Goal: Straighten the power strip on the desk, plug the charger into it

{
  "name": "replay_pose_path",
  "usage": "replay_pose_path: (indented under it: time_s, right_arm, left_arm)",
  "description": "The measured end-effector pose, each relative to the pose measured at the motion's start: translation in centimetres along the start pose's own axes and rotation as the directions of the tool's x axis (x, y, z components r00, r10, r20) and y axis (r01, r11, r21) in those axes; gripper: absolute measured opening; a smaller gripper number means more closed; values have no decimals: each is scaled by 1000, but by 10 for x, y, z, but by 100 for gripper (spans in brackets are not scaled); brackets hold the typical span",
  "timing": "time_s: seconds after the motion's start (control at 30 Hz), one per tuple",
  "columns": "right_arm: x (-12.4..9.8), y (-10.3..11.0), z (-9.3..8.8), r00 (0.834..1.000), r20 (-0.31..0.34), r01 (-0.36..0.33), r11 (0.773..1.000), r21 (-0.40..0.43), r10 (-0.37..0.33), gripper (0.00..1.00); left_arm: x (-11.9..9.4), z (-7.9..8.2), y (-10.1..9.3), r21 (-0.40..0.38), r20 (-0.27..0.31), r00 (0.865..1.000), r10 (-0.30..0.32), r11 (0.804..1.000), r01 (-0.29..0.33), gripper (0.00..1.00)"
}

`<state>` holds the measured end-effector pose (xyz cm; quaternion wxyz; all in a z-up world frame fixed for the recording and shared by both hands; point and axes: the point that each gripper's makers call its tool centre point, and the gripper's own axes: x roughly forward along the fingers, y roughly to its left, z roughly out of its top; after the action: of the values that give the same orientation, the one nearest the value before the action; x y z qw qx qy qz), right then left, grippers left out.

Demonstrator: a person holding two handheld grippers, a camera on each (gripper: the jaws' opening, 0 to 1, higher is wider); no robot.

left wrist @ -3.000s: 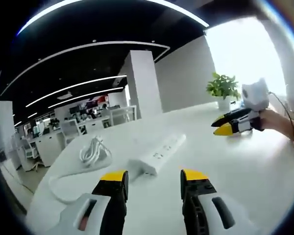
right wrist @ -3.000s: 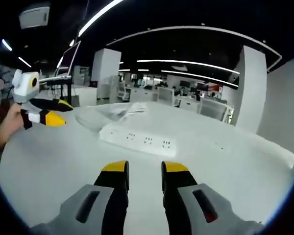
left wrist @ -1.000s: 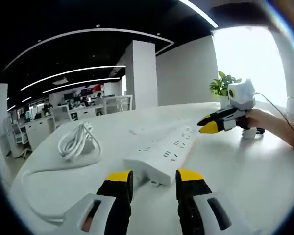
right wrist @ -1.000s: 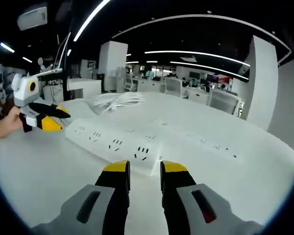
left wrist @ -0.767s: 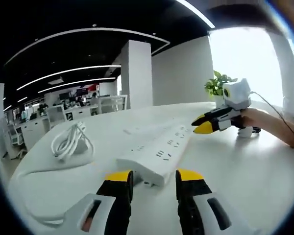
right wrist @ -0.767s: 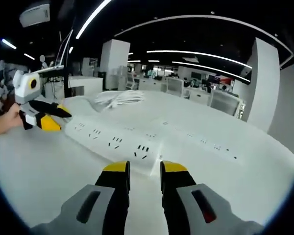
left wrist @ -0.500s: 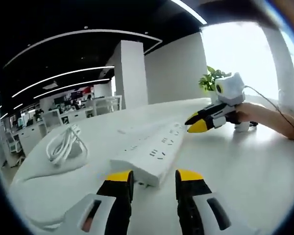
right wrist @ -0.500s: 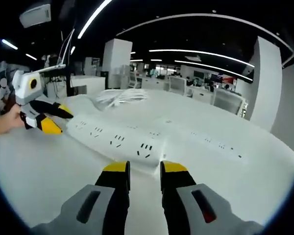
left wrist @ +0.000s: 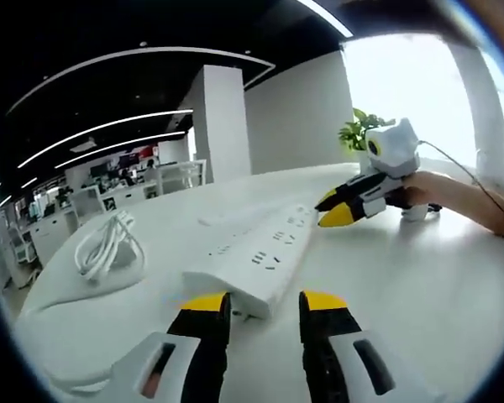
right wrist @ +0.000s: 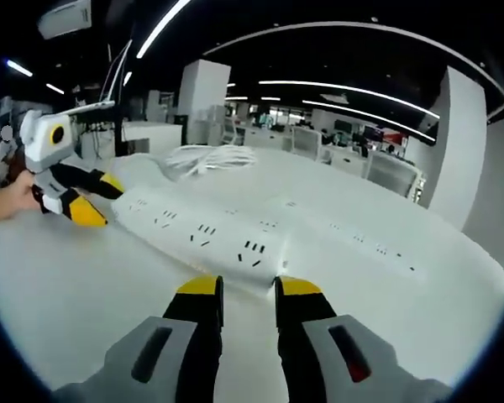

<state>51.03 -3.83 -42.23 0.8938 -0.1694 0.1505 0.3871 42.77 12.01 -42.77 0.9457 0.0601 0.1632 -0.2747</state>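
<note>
The long white plastic power strip [left wrist: 256, 264] is lying flat on the white table [left wrist: 420, 285], running away from the left tongs [left wrist: 256, 309], whose tips are sitting just before its near end. The coiled white cable [left wrist: 109, 248] is resting on the table to the left of the strip. The right tongs [left wrist: 336, 210], held in a hand [left wrist: 433, 189], are reaching in from the right beside the strip's far end. A potted green plant [left wrist: 359, 134] is standing behind them. In the right gripper view, the strip [right wrist: 202, 231] is lying crosswise just before the right tongs [right wrist: 245, 290], with the left tongs [right wrist: 88, 201] at its left end and the cable [right wrist: 206, 157] behind it.
</note>
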Motion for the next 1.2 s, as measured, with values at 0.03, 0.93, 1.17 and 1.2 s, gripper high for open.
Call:
replay_pose_path:
  time_s: [0.03, 0.93, 1.17, 1.2]
  right_arm:
    - [0, 0, 0, 1000, 0, 0, 1000, 2, 0, 24]
    - [-4, 4, 1, 1000, -19, 10, 999, 31, -9, 19]
    - [-5, 6, 2, 1000, -30, 5, 999, 36, -4, 19]
    - [-5, 7, 2, 999, -33, 5, 999, 34, -4, 19]
  left_arm:
    - [0, 0, 0, -1, 1, 1000, 4, 1000, -4, 33]
    - [-3, 0, 6, -66, 24, 999, 43, 997, -41, 26]
    - [-4, -3, 5, -26, 3, 999, 44, 999, -43, 26]
    - [-5, -4, 5, -21, 2, 999, 44, 999, -44, 26]
